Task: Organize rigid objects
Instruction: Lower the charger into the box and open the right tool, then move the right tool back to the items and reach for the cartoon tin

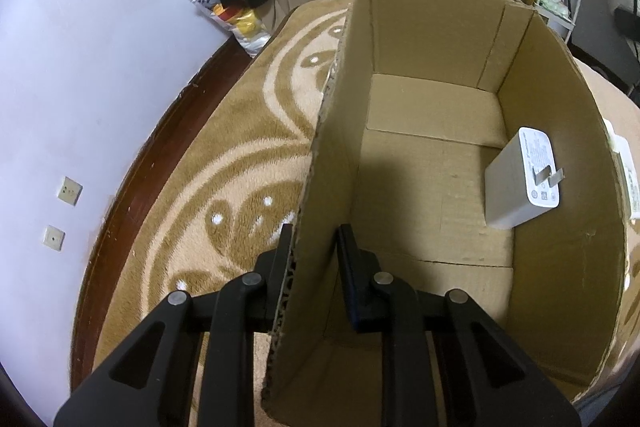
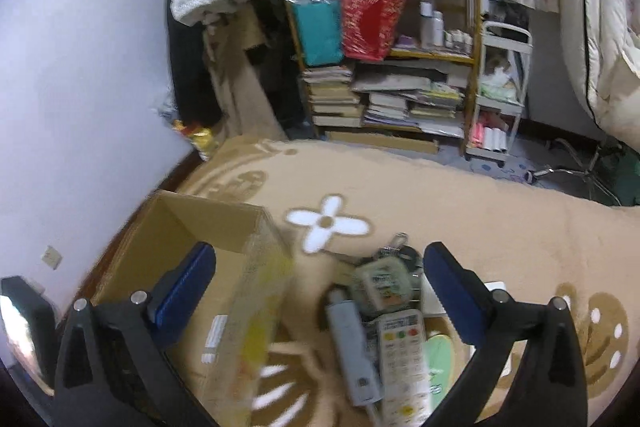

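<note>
The box [image 1: 432, 155] fills the centre and right of the left wrist frame, standing open on a patterned blanket [image 1: 224, 163], with one white charger [image 1: 520, 179] already inside at right, leaning against the far wall. The left gripper [image 1: 312, 259] straddles the box's near wall, one finger outside and one inside; whether it truly pinches the cardboard I cannot tell, since a sliver of gap shows on the inner side. If that hold is loose, the light box could tip or slide when something drops in. In the right wrist frame, the remaining pile sits at lower centre: a white remote [image 2: 402, 351], a grey stick-like device [image 2: 352, 343] and a green-faced gadget [image 2: 382, 285], overlapping one another. The right gripper [image 2: 320, 287] hangs above them, spread wide and empty. Closing on overlapping pieces risks catching two at once or flicking one off the blanket, and the frame's blur makes aim uncertain.
</note>
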A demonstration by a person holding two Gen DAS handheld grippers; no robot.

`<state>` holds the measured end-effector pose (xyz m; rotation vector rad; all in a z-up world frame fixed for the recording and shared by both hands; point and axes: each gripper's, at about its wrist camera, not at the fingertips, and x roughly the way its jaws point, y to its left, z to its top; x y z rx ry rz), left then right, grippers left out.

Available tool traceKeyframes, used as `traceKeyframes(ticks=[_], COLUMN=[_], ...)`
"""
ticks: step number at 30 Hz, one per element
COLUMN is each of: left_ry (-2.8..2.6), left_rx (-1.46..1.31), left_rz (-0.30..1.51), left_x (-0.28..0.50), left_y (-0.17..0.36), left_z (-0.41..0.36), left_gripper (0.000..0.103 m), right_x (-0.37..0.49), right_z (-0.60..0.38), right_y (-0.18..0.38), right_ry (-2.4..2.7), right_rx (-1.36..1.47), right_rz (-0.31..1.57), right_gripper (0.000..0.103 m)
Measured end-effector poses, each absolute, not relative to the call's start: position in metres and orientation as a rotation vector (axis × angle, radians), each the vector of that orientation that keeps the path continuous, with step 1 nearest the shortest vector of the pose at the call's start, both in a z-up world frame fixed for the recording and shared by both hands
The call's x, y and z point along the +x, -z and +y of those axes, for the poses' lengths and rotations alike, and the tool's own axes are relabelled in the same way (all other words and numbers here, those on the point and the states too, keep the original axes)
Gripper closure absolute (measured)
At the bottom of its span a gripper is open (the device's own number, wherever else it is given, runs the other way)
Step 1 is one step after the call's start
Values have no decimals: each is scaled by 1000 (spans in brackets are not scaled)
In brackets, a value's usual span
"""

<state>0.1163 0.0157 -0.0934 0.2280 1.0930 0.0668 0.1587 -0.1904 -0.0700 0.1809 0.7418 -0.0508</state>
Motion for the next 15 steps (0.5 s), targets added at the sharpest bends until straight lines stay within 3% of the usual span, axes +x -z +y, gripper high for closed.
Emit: traceKeyframes(ticks=[15], left_ry=[-79], left_rx=[285], left_rz=[1076], left_x=[114], left_y=[93], left_z=[7], left_gripper=[83], right_x=[192], right_z=[-220], right_y=[140], right_ry=[81], right_rx=[188], right_rz=[810], right_gripper=[0])
